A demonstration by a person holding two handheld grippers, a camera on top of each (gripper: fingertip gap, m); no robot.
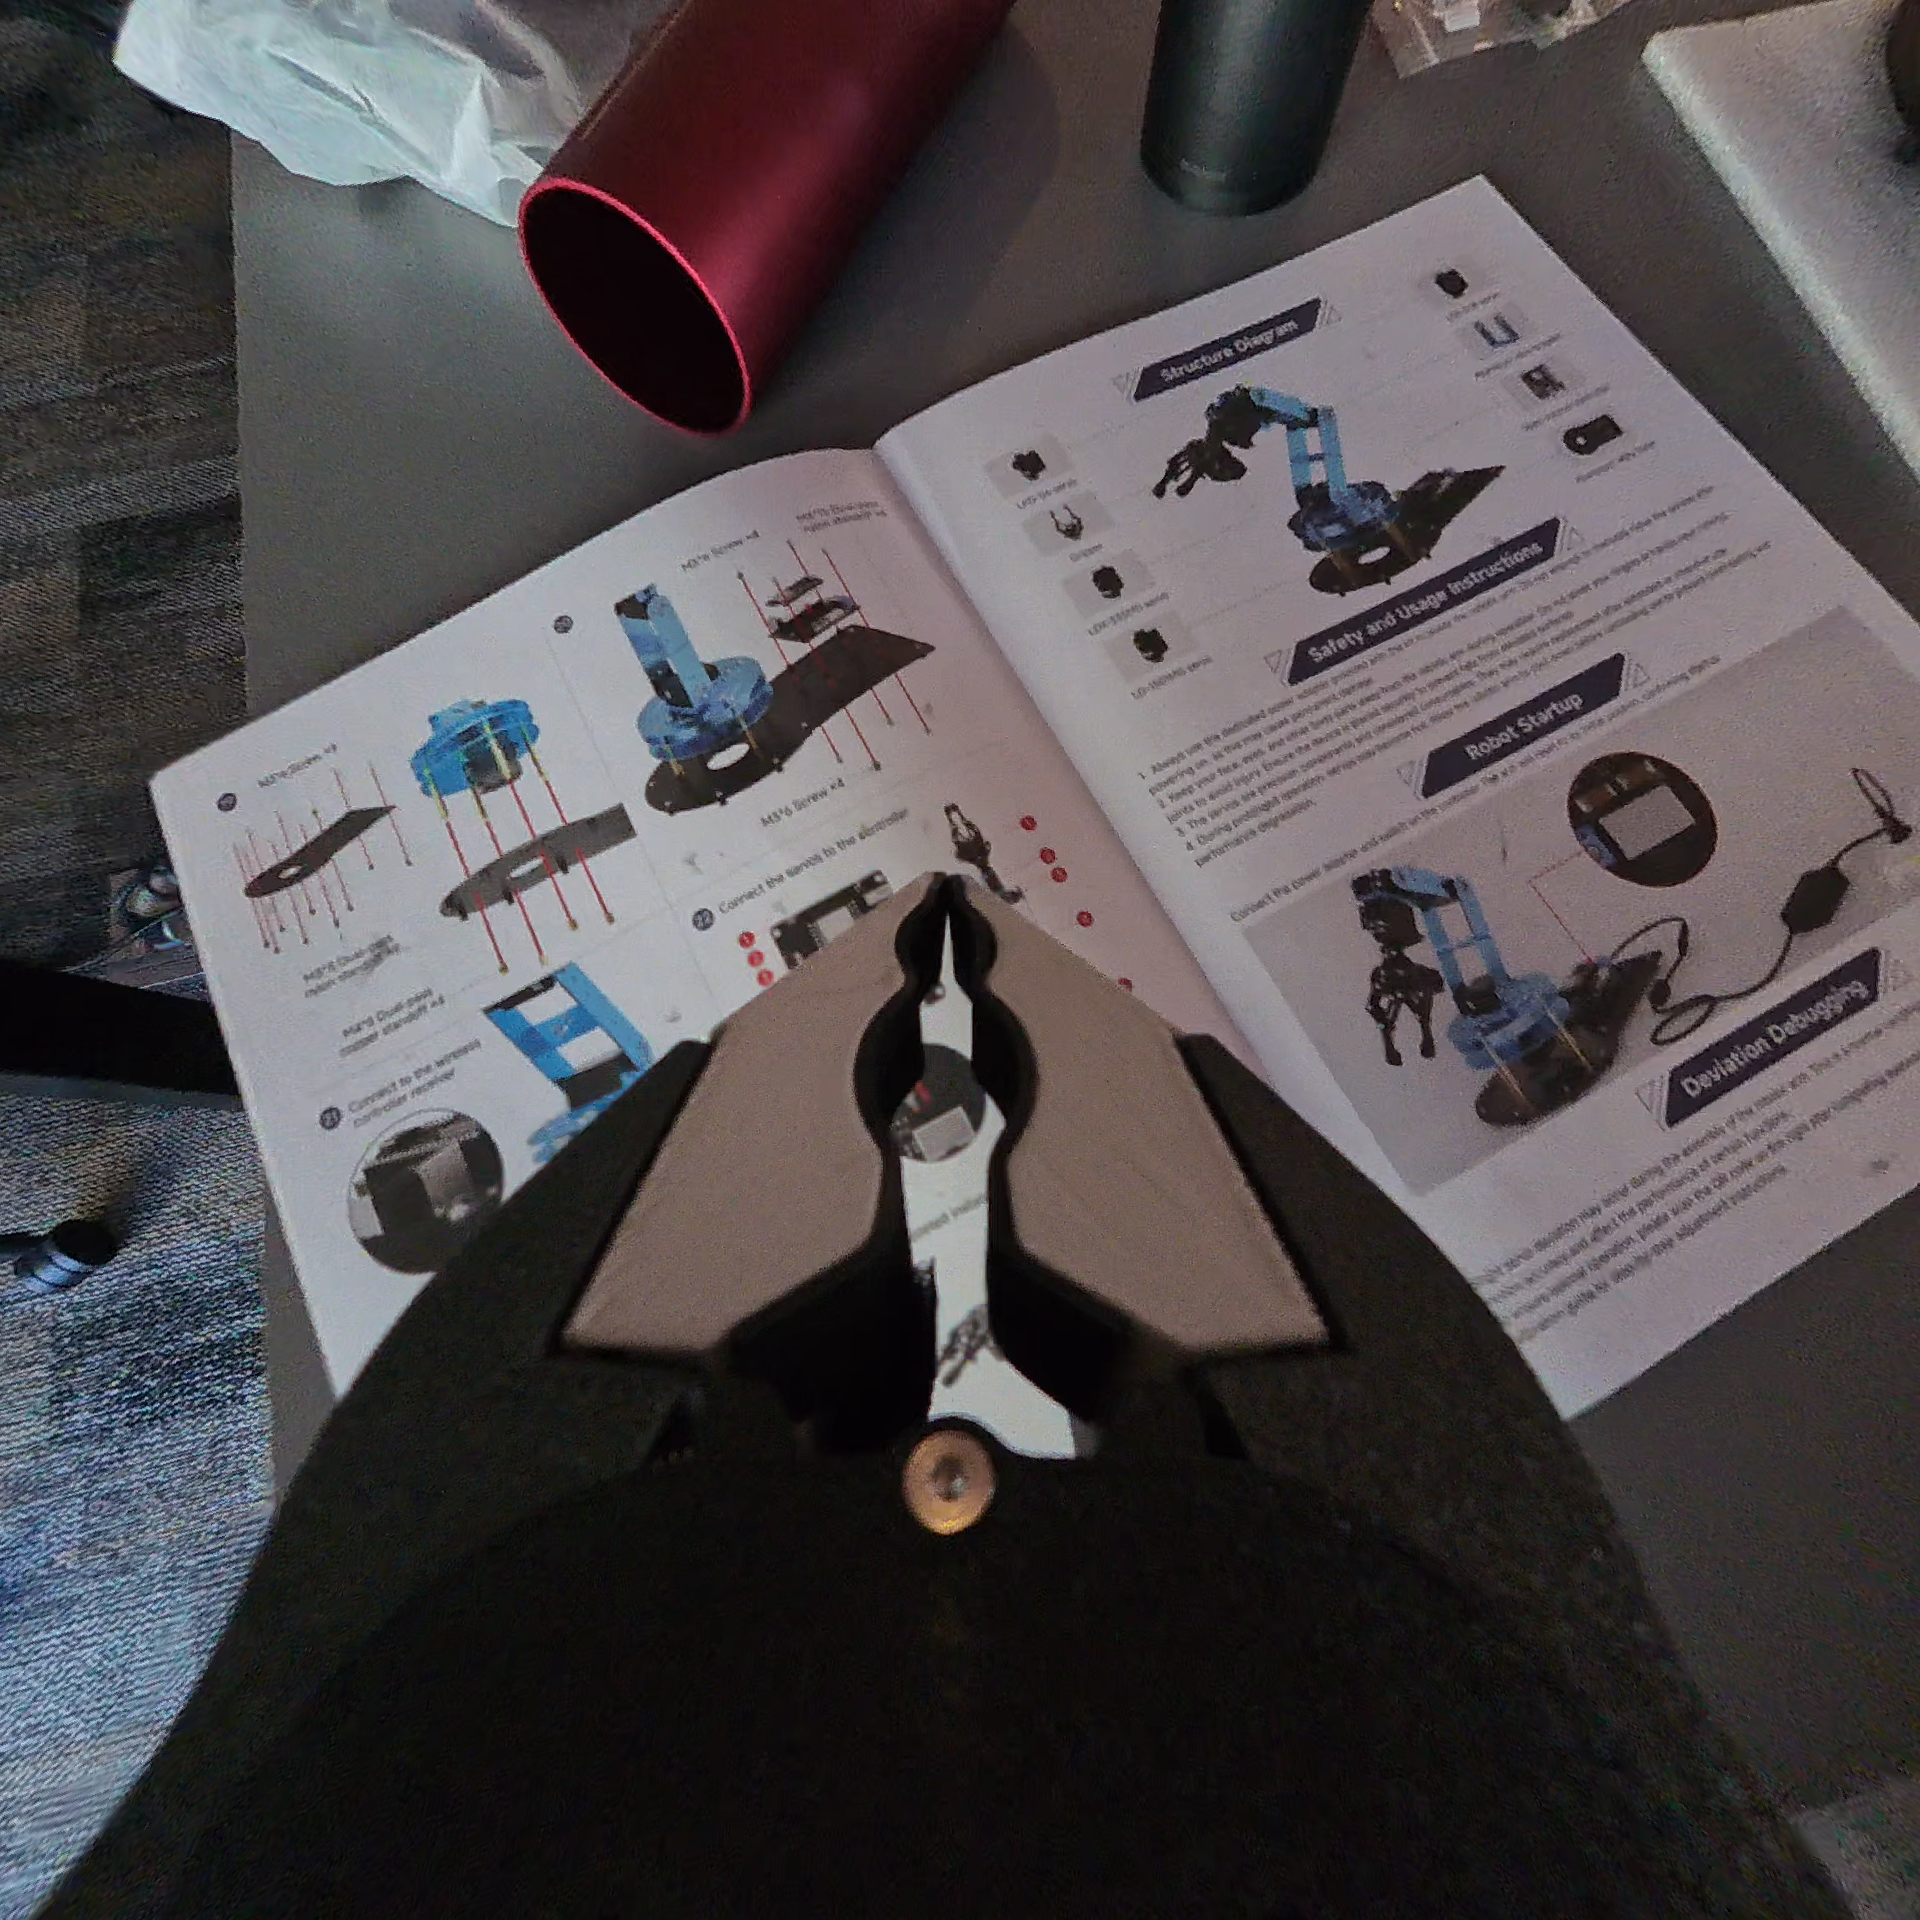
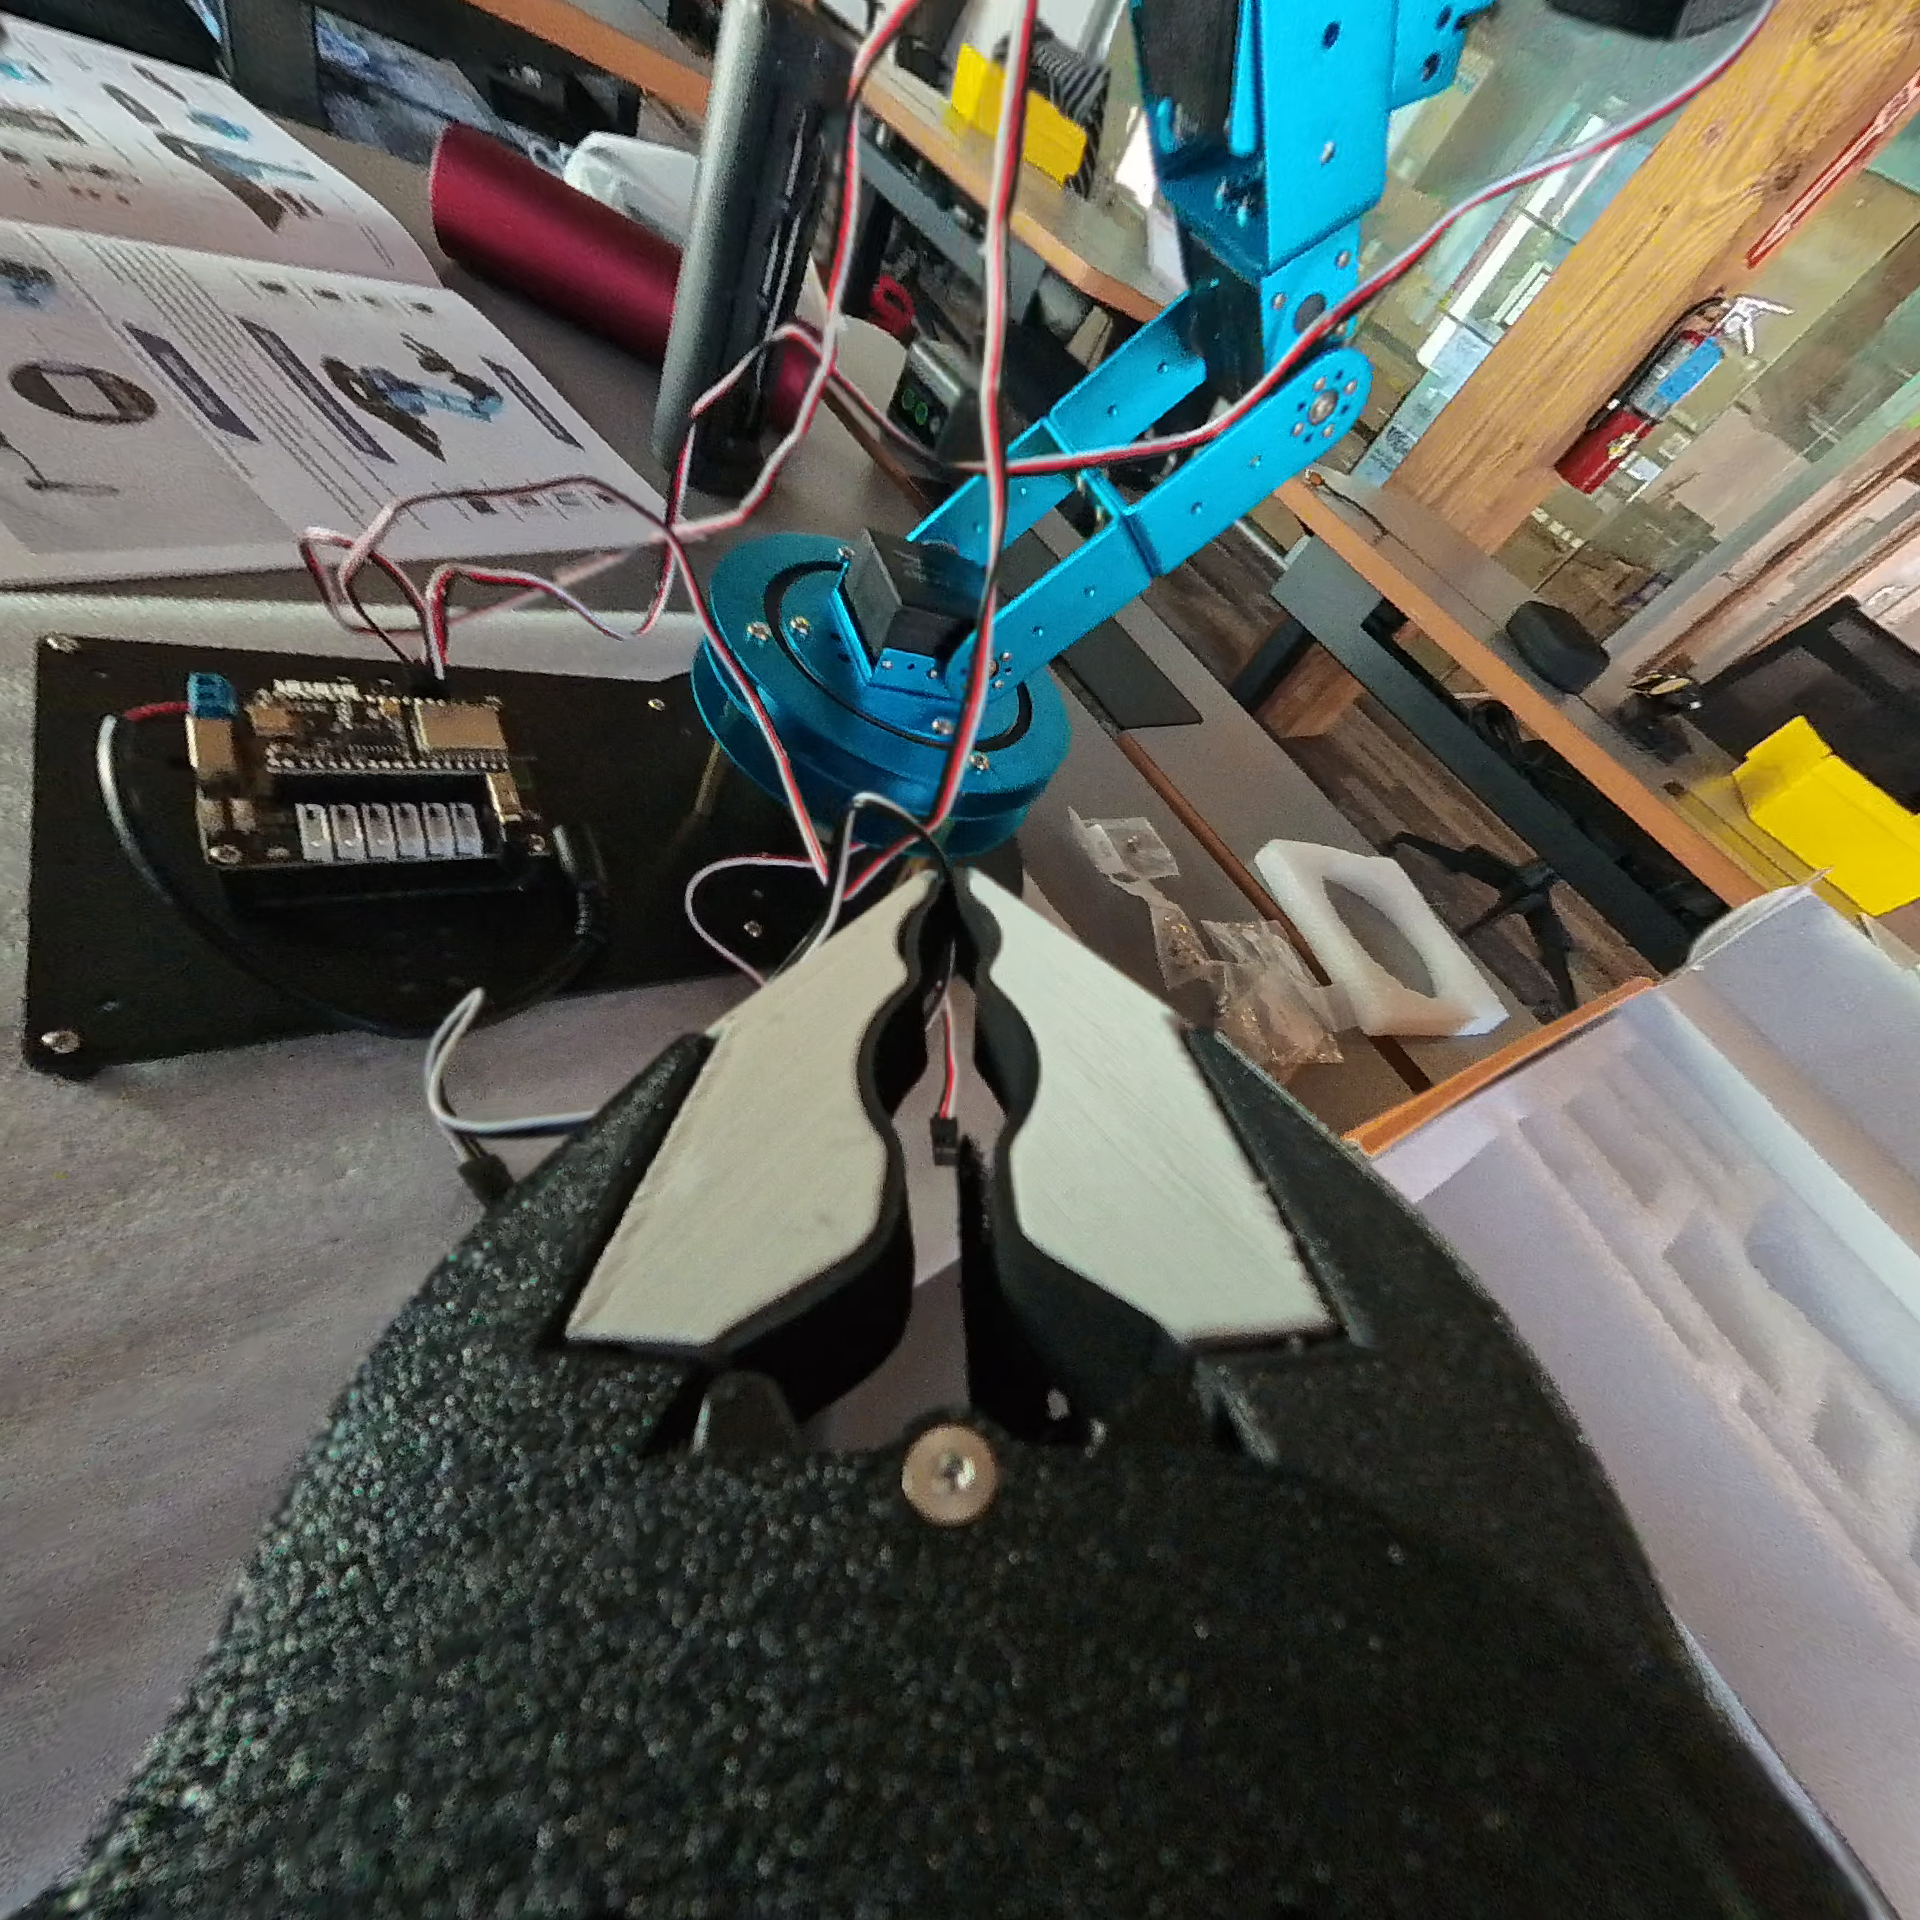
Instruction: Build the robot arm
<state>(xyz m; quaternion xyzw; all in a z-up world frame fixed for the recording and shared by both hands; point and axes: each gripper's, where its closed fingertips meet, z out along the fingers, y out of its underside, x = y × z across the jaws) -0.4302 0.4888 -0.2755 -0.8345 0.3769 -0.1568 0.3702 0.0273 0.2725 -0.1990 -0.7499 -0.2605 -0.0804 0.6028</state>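
My left gripper (image 1: 945,883) is shut, its fingertips together just above the left page of an open instruction booklet (image 1: 1091,748) lying flat on the grey table; I see nothing between its pads. My right gripper (image 2: 948,885) is shut on a thin red, white and black servo cable (image 2: 948,1029), whose small black plug (image 2: 943,1130) hangs back between the fingers. The cable runs up toward a blue metal robot arm (image 2: 1143,540) on a round blue base (image 2: 810,644). The base stands on a black baseplate (image 2: 156,956) that carries a controller board (image 2: 364,769).
A dark red tube (image 1: 727,208), a dark grey cylinder (image 1: 1236,94) and crumpled white wrapping (image 1: 343,94) lie behind the booklet. Right of the robot arm are small bags of parts (image 2: 1247,966), a white foam piece (image 2: 1371,935) and a translucent box (image 2: 1662,1247). Another loose cable (image 2: 447,1070) lies left of my right gripper. My right fingertips sit around 50 cm from my left ones.
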